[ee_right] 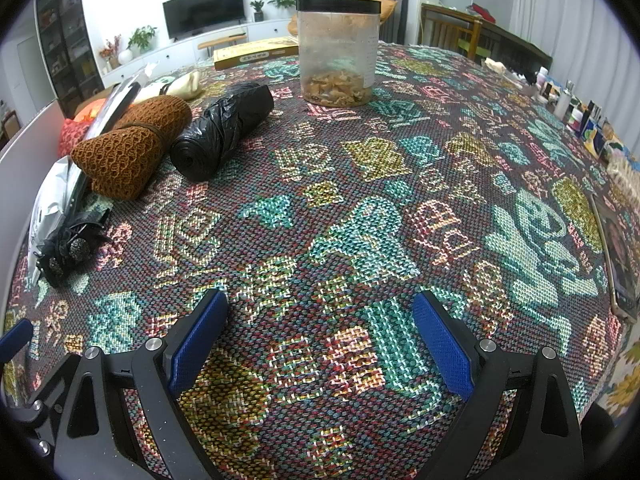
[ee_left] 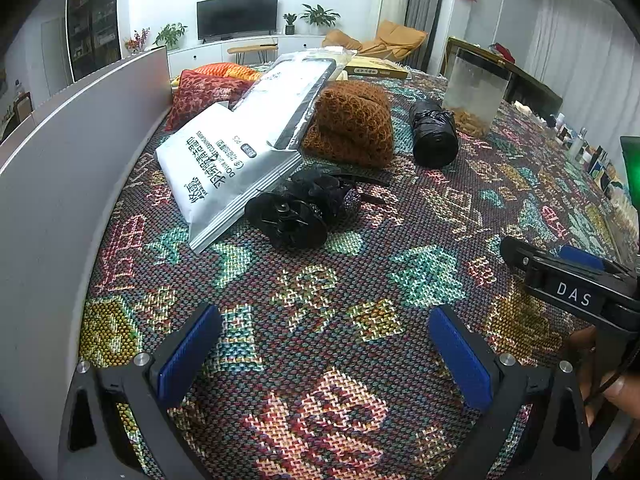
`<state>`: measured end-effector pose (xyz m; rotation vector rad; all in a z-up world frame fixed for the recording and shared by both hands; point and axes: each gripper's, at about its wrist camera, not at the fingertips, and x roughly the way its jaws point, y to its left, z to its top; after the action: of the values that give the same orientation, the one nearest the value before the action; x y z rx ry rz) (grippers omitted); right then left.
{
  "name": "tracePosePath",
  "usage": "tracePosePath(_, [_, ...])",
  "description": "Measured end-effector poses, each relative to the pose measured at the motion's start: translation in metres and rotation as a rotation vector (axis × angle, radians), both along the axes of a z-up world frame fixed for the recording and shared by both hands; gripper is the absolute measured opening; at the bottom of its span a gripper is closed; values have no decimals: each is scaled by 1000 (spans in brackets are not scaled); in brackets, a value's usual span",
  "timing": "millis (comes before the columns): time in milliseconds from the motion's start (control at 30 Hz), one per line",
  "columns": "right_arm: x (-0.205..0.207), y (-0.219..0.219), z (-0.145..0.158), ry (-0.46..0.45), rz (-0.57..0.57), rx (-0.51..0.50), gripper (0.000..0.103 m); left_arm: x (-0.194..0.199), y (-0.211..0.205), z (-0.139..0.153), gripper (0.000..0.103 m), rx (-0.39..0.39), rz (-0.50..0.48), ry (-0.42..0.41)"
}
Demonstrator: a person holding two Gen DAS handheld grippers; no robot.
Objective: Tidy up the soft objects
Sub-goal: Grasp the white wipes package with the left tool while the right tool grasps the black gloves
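Note:
On the patterned tablecloth (ee_left: 320, 280), a silver-white packet (ee_left: 224, 168) lies at the left. A black fabric hair clip (ee_left: 300, 208) rests against it. Behind them sit a brown knitted bundle (ee_left: 352, 124) and a black bin-bag roll (ee_left: 434, 132). Red and orange cloths (ee_left: 204, 94) lie at the back left. My left gripper (ee_left: 324, 320) is open over bare cloth, short of the hair clip. My right gripper (ee_right: 320, 304) is open and holds nothing. From it, the brown bundle (ee_right: 132, 148) and the black roll (ee_right: 224, 132) lie ahead to the left.
A clear jar (ee_right: 338, 52) with dried pieces stands at the back, with a flat box (ee_right: 256, 54) behind it. A grey panel (ee_left: 60, 160) borders the table's left side. Bottles (ee_right: 568, 100) and a framed picture (ee_right: 620, 260) line the right edge.

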<state>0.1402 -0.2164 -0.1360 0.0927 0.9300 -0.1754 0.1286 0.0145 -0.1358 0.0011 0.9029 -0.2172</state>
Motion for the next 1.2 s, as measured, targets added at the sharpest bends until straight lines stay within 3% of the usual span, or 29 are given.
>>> tracePosePath(100, [0,0,0,0,0,0,96,1,3,8,103,0,37,11])
tracePosePath(167, [0,0,0,0,0,0,96,4,9,26,103,-19,79,-35])
tracePosePath(267, [1,0,0,-2,-3,0,96,27,23,57,103,-94,168,-72])
tracePosePath(433, [1,0,0,-2,-3,0,96,97,47,49,103,-175,374,62])
tracePosePath(567, [1,0,0,-2,-3,0,96,137,60,18,102,-167,473,192])
tracePosePath(600, [2,0,0,-2,-3,0,96,140,64,12,101,-178,491,204])
tracePosePath(633, [1,0,0,-3,-3,0,96,141,67,10,91,-202,502,208])
tracePosePath(667, [1,0,0,-3,-4,0,96,136,67,12,82,-201,502,176])
tracePosePath(700, [1,0,0,-3,-4,0,96,131,65,15,65,-205,470,159])
tracePosePath(733, [1,0,0,-4,-5,-1,96,123,59,18,64,-169,435,169])
tracePosePath(933, [1,0,0,-4,-5,-1,96,47,27,20,64,-27,216,225])
tracePosePath(1000, [2,0,0,-4,-5,-1,96,31,28,16,66,20,179,228])
tracePosePath(1100, [1,0,0,-5,-5,-1,96,16,17,12,75,110,150,161])
tracePosePath(1200, [1,0,0,-5,-5,-1,96,15,14,3,79,115,145,148])
